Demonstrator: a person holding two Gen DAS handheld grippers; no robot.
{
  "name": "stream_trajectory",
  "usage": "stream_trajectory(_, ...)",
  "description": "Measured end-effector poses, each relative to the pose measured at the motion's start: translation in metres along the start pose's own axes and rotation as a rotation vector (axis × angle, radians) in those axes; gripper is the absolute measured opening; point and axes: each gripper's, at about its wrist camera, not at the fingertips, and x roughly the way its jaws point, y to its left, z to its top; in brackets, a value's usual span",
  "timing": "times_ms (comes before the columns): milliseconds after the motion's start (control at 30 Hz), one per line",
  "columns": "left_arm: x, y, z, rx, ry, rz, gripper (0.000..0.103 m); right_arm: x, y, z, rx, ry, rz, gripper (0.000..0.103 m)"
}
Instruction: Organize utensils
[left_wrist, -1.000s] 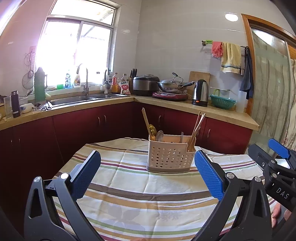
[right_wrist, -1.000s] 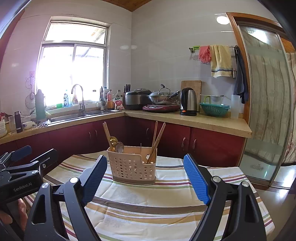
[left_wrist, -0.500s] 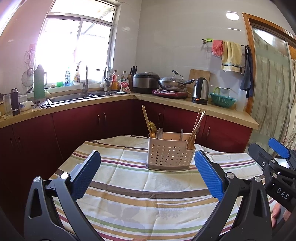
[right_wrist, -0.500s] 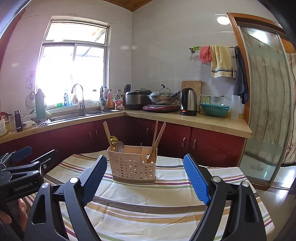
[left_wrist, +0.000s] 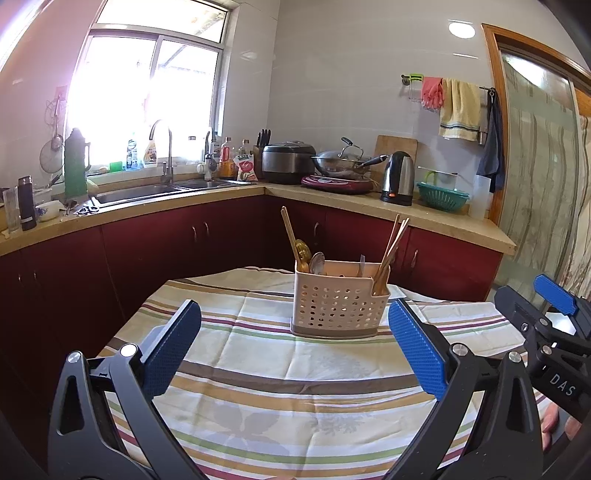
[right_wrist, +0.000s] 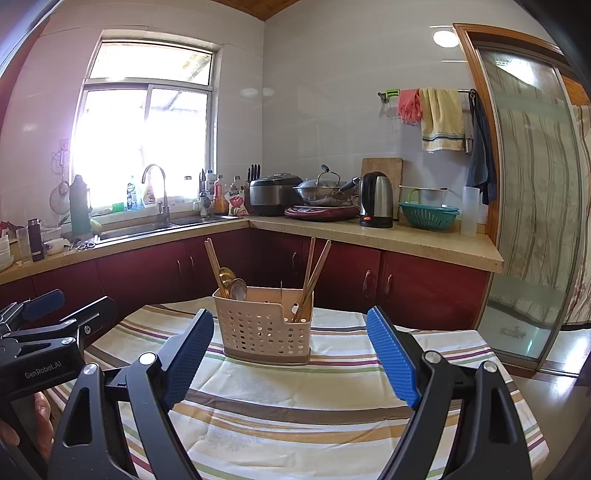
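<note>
Left wrist view: left gripper (left_wrist: 294, 334) is spread wide with nothing in it, hovering over the striped tablecloth (left_wrist: 258, 373) on the bench. Same deal for the right gripper (right_wrist: 290, 343), wide open, empty. Just past both sits the beige utensil caddy (left_wrist: 338, 302), upright, with chopsticks (left_wrist: 391, 243), a gold spoon (left_wrist: 303, 251) and a silver spoon (left_wrist: 317, 263) poking out. Kitchen counter (left_wrist: 424, 218) well behind.

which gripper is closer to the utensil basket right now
Neither clearly. Both open grippers sit short of the basket with bare tablecloth between. The left gripper faces it from its left side, the right gripper from its right.
</note>
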Motion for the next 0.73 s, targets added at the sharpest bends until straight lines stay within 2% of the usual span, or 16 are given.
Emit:
stream_trajectory(233, 0.004, -0.001, -0.002, 0.016, -0.007, 0.009, 0.099, 0.004, -0.004, -0.002, 0.005, 0.014, 0.000, 0.082)
stream_trajectory(433, 0.022, 0.000, -0.004, 0.008, 0.061, -0.016, 0.099, 0.011, -0.007, -0.006, 0.014, 0.035, -0.001, 0.082)
stream_trajectory(500, 0.027, 0.001, -0.005, 0.003, 0.061, -0.015, 0.099, 0.014, -0.008, -0.007, 0.018, 0.043, -0.001, 0.082)
stream_trajectory(600, 0.040, 0.006, -0.008, 0.013, 0.071, 0.004, 0.099, 0.020, -0.014, -0.009, 0.026, 0.054, -0.007, 0.082)
stream_trajectory(733, 0.075, 0.028, -0.016, 0.008, 0.143, 0.064, 0.099, 0.041, -0.039, -0.017, 0.048, 0.085, -0.052, 0.084)
